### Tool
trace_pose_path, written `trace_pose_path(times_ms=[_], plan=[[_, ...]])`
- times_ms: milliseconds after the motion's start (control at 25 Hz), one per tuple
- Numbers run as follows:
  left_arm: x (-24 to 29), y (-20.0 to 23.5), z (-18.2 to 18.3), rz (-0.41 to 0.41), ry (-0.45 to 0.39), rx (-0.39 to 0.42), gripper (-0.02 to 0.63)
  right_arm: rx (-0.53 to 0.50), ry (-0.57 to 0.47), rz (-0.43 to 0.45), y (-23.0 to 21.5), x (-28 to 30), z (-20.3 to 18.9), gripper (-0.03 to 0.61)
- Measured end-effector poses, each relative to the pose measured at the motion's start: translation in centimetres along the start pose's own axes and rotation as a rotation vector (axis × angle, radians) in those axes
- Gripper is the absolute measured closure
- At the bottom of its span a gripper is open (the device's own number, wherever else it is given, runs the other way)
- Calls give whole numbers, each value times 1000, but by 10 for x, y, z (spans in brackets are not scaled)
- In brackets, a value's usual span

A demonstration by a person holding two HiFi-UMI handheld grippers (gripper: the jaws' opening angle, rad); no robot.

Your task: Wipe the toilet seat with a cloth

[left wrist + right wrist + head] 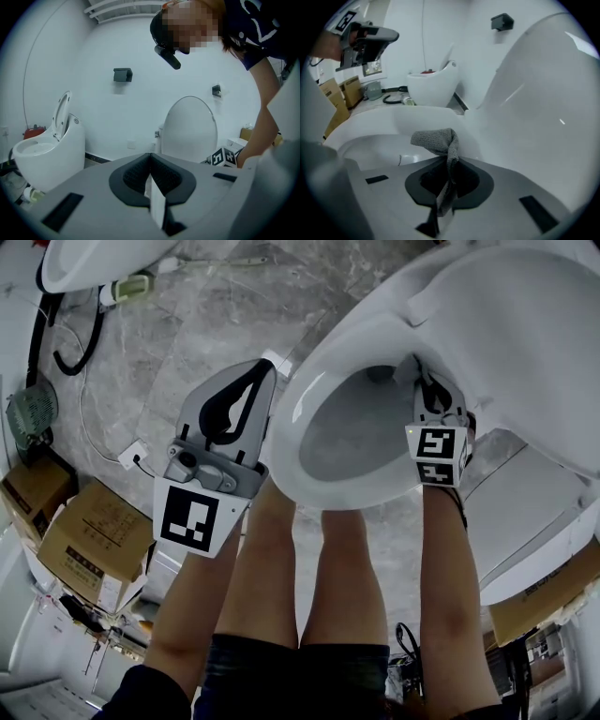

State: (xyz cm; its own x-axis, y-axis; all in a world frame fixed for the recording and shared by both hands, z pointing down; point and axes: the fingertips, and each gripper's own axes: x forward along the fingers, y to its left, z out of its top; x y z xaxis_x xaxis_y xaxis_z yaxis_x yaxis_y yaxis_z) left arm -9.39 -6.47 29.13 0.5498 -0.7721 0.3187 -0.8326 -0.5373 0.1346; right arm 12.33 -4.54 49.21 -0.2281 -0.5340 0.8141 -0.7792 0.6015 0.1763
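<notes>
Right gripper (448, 164) fingers clamped on cloth (437, 139) at toilet seat (298, 418) rear; left gripper (151, 159) fingers closed, empty (held aside). Risk: thin pinch, cloth could drop into bowl (352, 439).

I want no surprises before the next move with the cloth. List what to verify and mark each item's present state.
1. Cloth held by the right gripper: ok, the jaws are shut on it.
2. Enough cloth past the jaws to wipe with: ok, a fold sticks out.
3. Lid raised off the toilet seat: ok.
4. Left gripper out of the way: ok, it is beside the bowl, jaws together with nothing in them.
5. Cloth pressed onto the seat: cannot tell.
</notes>
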Motion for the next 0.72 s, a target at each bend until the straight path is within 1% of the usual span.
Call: trace_pose_path(times_ms=[80,160,240,320,400,480,560,720], plan=[[-1,1,0,1,3,2,595,57,5,-38,-5,-4,-3,541],[-2,2,0,3,5,5,595,61,3,-26,3,3,5,541],[-3,3,-1,5,6,7,595,12,-22,25,22,14,26,541],[-2,2,-2,6,7,8,595,-48,-69,71,41,22,54,540],[-1,-1,-3,4,6,8,595,-79,-113,98,55,24,77,541],[1,-5,-3,-1,5,5,595,-97,-133,109,61,25,89,541],[3,-10,-3,-11,6,4,595,-125,-131,96,56,25,89,540],[5,-15,-2,-33,14,10,595,-179,-67,13,23,19,67,540]])
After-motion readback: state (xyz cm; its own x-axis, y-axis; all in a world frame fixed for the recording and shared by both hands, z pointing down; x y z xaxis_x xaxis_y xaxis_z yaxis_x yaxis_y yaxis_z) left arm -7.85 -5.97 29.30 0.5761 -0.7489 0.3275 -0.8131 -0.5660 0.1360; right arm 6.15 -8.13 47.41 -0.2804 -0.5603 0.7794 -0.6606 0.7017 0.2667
